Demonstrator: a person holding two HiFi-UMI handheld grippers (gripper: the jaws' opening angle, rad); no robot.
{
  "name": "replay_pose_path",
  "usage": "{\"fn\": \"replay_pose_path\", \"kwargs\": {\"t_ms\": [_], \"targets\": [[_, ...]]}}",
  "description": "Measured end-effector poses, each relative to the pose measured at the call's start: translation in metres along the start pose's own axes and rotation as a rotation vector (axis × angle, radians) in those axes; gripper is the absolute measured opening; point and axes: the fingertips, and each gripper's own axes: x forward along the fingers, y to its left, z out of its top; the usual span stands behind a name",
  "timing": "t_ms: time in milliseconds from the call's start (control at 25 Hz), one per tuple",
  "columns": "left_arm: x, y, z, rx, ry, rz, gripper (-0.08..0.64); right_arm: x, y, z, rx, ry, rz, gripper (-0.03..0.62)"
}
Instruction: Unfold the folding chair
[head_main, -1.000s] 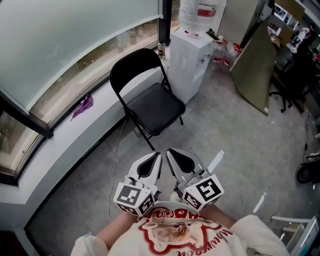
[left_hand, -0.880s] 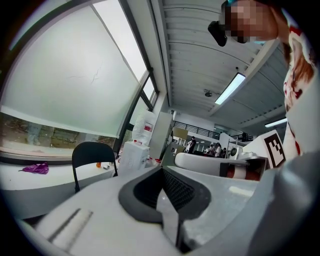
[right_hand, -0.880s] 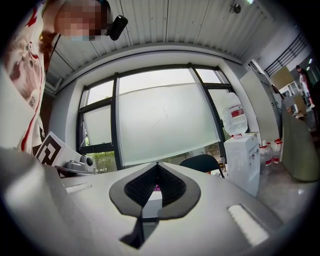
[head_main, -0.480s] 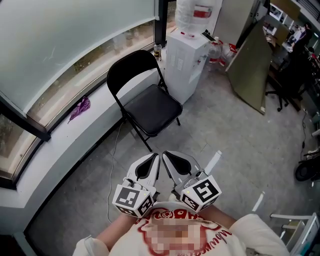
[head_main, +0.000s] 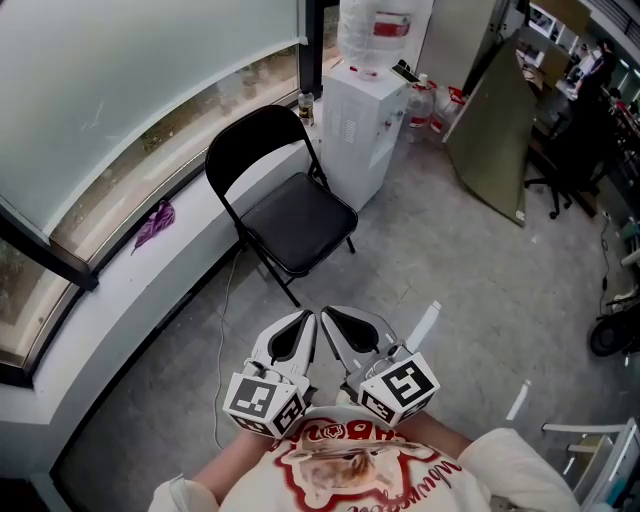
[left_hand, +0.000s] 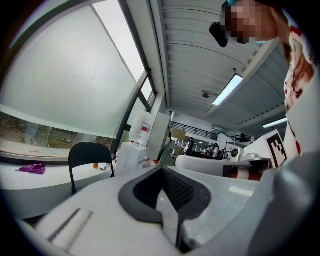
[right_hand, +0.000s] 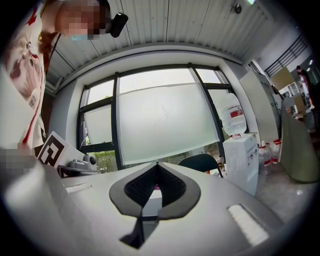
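A black folding chair (head_main: 297, 222) stands unfolded on the grey floor beside the window ledge, seat down and backrest (head_main: 255, 145) toward the window. Its backrest also shows in the left gripper view (left_hand: 90, 152) and in the right gripper view (right_hand: 202, 162). Both grippers are held close to the person's chest, well short of the chair. My left gripper (head_main: 298, 330) (left_hand: 162, 170) is shut with nothing in it. Just beside it, my right gripper (head_main: 340, 325) (right_hand: 157, 165) is likewise shut and empty.
A white water dispenser (head_main: 360, 120) with a bottle on top stands right of the chair. A purple cloth (head_main: 153, 222) lies on the white window ledge (head_main: 150, 280). A cable (head_main: 228, 330) runs across the floor. A green board (head_main: 500, 130) leans at the right.
Grippers and chair keep their places. Only the head view has drifted, so the chair and dispenser sit slightly further up and left in the picture.
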Motion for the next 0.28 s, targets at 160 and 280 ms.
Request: {"fn": "replay_pose_path", "kwargs": {"t_ms": [160,280], "targets": [[0.0,-0.0045,-0.001,-0.003,0.004,0.001,0.008,-0.0051,-0.0008,0.0007,0.005,0.002,-0.004,0.021],[-0.0002,-0.01,-0.0025,-0.004,0.008,-0.001,0.007,-0.0095,0.0001,0.0001,0.007,0.004,0.001,0.021]]}}
